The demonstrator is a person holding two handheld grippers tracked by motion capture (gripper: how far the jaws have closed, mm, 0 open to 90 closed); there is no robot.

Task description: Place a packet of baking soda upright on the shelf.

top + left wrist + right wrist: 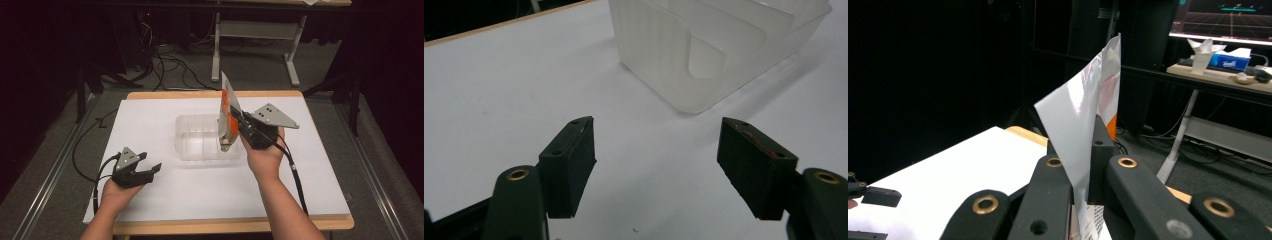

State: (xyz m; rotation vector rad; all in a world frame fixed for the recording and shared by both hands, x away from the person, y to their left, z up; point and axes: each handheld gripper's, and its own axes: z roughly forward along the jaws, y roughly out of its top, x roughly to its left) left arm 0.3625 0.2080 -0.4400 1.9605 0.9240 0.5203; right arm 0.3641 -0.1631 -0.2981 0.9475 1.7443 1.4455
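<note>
Black claws (pixel 150 171), brass screws (pixel 1127 162)

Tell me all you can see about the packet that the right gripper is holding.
The packet is a flat, glossy pouch, silvery white with an orange patch, apparently foil or plastic film. It stands nearly upright, its top corner pointing up and its lower end hanging over the right side of the clear plastic container. The right gripper is shut on it, fingers pinching its edge.

The room is dark, its walls lost in black. A wooden table (pixel 215 94) with a white sheet (pixel 150 125) on top stands on grey carpet (pixel 45 165). Beyond it, black cables (pixel 170 65) trail over the floor beside a white-legged desk (pixel 292 65). Far right, a tissue box (pixel 1230 60) sits on a desk.
</note>
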